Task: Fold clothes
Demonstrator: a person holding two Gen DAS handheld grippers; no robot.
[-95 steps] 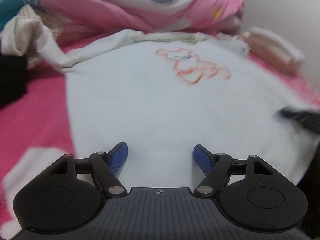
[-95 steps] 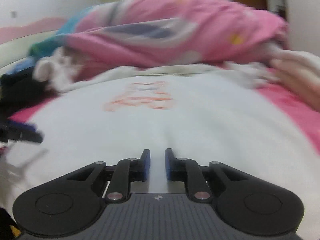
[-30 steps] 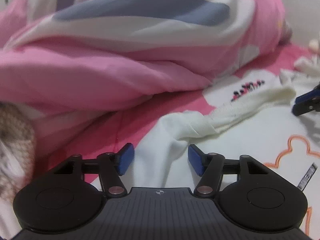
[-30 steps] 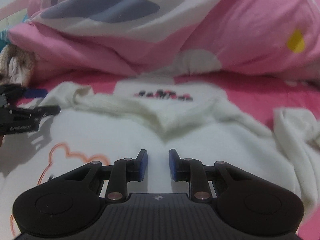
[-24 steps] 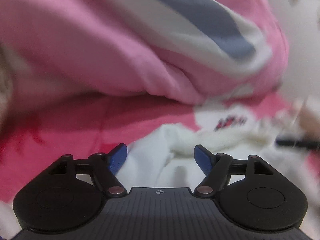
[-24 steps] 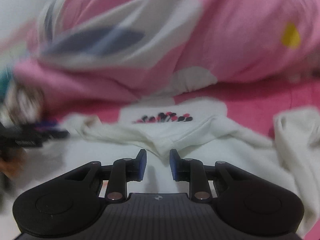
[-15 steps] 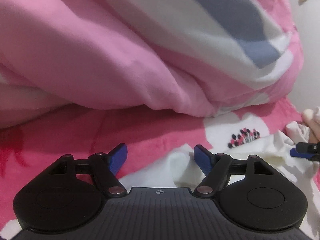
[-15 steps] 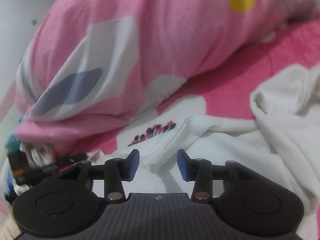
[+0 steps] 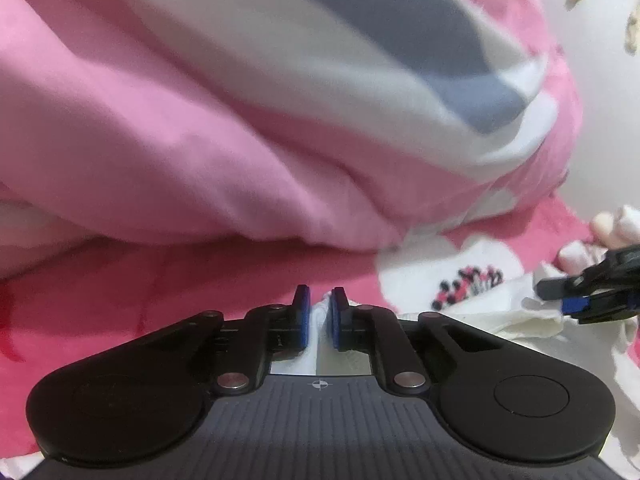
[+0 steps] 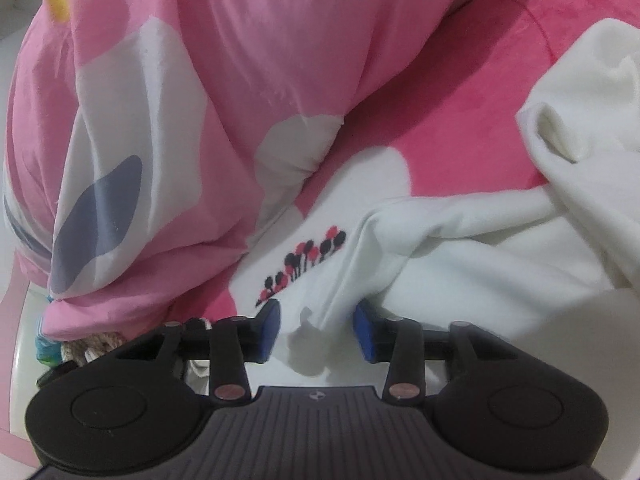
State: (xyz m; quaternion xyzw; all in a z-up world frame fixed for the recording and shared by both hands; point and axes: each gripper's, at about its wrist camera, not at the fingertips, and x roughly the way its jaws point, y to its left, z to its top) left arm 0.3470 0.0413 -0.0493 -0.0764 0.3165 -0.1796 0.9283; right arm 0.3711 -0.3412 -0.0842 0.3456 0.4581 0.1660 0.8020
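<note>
Left gripper (image 9: 319,318) closing on white garment (image 9: 318,318), right gripper's (image 10: 317,326) view adds rumpled sleeve (image 10: 580,120)

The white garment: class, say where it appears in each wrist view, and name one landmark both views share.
Left wrist view: the white garment lies at the lower right, with a bit between the fingers.
Right wrist view: it fills the lower right, a fold reaching between the fingers.
Shared landmark: the red-and-black print on the bedsheet's white patch.

You're in a home bedroom, working on a bed.
A bunched pink duvet (image 9: 200,140) with white and grey-blue patches lies on the pink patterned bedsheet (image 10: 460,128) before you, a plain white wall (image 9: 600,120) behind, and white clothing (image 10: 520,260) spread across the bed.
</note>
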